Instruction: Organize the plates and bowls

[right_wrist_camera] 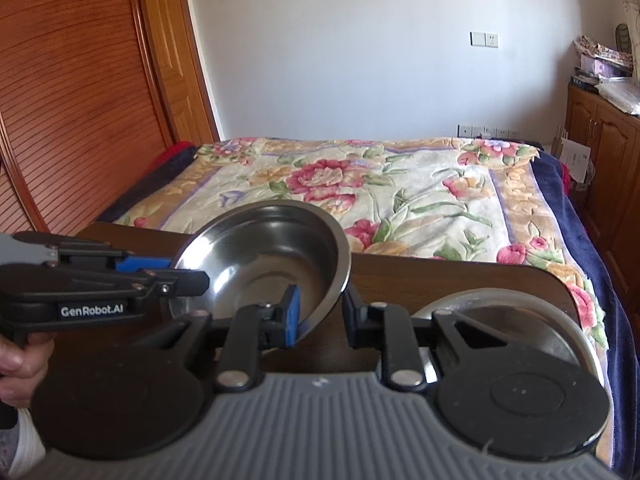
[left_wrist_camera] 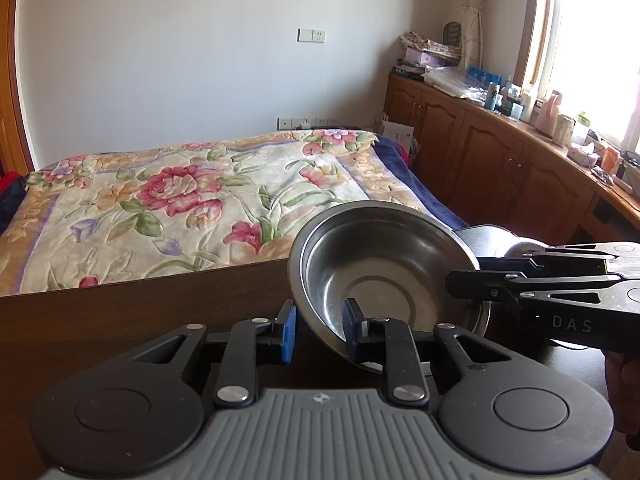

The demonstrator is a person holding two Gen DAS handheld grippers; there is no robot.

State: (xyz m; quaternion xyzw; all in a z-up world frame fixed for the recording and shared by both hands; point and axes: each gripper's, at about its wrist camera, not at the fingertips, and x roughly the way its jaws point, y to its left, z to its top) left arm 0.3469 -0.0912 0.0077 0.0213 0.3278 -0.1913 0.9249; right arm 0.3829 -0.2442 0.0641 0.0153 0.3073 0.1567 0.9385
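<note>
Two grippers, jaws clamped on one round steel bowl [left_wrist_camera: 380, 276] rim | tilted | wood table [left_wrist_camera: 140, 312]

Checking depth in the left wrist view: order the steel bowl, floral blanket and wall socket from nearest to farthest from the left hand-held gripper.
1. Steel bowl, at the left hand-held gripper.
2. Floral blanket, on the bed beyond the table.
3. Wall socket, high on the far wall.

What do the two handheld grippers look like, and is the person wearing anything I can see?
Both are black linkage grippers with silver rivets, ribbed grey bodies and blue finger pads. The left gripper reads GenRobot.AI in white; the right gripper reads DAS. A white sleeve shows at the left wrist. No cables visible.
</note>
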